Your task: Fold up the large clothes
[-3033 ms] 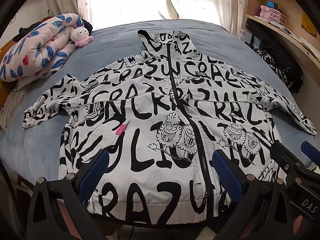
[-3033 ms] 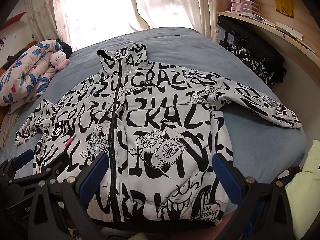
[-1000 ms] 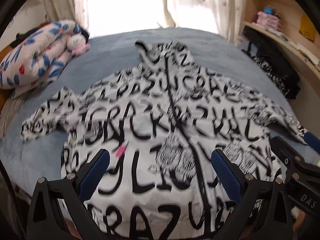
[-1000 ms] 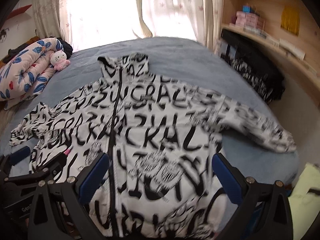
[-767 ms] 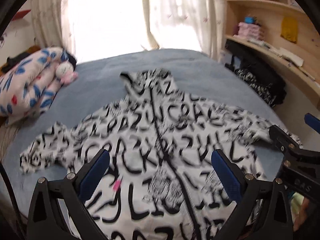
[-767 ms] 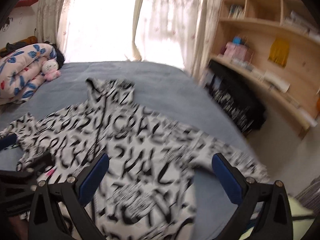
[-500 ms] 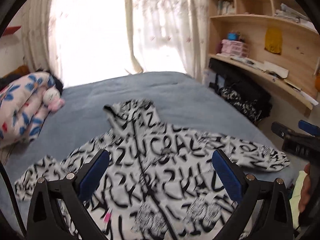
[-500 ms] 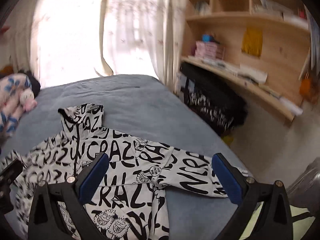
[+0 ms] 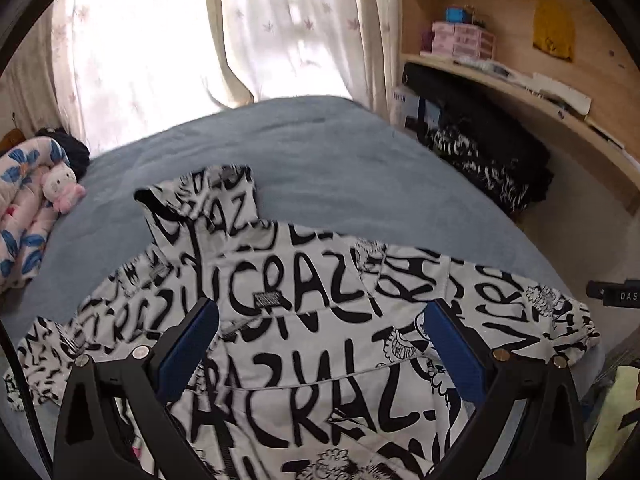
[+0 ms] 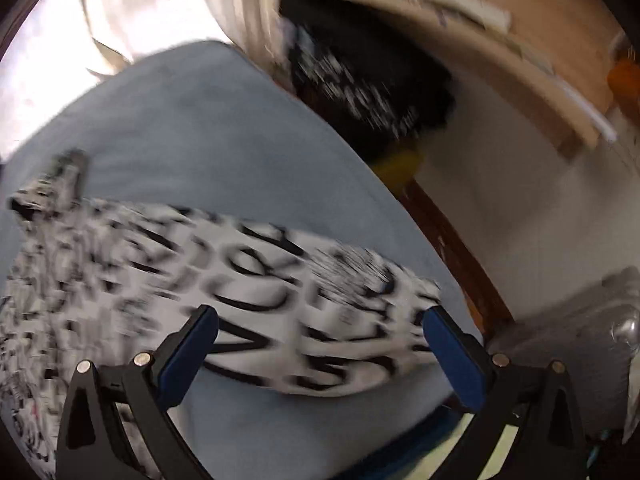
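A white hooded jacket (image 9: 304,344) printed with black lettering lies spread front-up on a blue-grey bed (image 9: 332,160), zip closed, hood toward the window. The left wrist view shows it sharply: "CRAZ" reads repeatedly across the chest, and a small dark label sits near the zip. The right wrist view is motion-blurred and shows mainly the jacket's outstretched sleeve (image 10: 320,320) near the bed's edge; the print there is illegible. The left gripper (image 9: 320,344) hovers above the chest, jaws spread, holding nothing. The right gripper (image 10: 318,344) is likewise spread over the sleeve, apparently not touching it. A Hello Kitty plush (image 9: 60,188) rests on a floral quilt (image 9: 24,208); wooden shelves (image 9: 520,80) and sheer curtains (image 9: 280,28) lie behind.
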`<state>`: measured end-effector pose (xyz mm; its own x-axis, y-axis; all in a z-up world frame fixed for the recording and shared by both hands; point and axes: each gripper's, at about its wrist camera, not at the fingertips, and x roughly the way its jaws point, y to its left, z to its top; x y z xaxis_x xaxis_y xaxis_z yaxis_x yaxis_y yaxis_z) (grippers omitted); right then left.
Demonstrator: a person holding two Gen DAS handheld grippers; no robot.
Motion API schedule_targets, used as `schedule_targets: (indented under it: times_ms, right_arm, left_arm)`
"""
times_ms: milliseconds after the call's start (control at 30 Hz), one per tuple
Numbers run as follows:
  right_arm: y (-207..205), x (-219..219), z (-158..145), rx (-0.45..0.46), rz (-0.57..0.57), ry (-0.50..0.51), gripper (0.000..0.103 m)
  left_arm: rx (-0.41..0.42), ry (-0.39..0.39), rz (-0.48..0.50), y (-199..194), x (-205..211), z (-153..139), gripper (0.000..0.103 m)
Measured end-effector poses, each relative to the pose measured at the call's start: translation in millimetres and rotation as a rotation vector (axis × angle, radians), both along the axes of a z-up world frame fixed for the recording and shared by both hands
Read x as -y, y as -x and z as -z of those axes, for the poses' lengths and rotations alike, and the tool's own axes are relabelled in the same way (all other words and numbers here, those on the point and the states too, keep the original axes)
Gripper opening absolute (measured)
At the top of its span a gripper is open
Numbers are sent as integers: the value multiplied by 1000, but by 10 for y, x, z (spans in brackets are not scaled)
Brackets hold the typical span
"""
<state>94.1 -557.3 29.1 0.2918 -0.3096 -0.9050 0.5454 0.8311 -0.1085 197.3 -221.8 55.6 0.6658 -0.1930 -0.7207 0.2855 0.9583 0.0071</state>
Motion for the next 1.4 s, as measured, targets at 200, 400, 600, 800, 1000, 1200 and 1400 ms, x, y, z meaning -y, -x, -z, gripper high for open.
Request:
schedule_targets:
  times_ms: [200, 400, 600, 800, 1000, 1200, 1400]
  right_arm:
    - [384, 950, 732, -108, 221, -204, 77]
    - [528, 1162, 1051, -101, 253, -349, 71]
    - [396, 1029, 998, -131, 197, -281, 37]
    - [122, 464, 337, 7, 63, -206, 31]
    - [-415, -789, -469, 204, -237, -220, 30]
    - [-832, -2238, -589, 308, -550, -279, 34]
    - [-1014, -2896, 30, 285, -601, -354, 50]
  left_arm:
    - [-73, -81, 10, -96, 268, 559, 102]
    - [-120, -121, 29, -86, 364, 843, 102]
    - [-133, -121, 37, -31, 306, 881, 102]
    - [-95, -107, -3, 70, -18, 740, 102]
    - [-88, -34, -95, 140, -647, 621, 102]
    - [-98, 17, -191, 164, -1361, 698, 102]
    - [-163, 90, -218, 93, -1846, 988, 102]
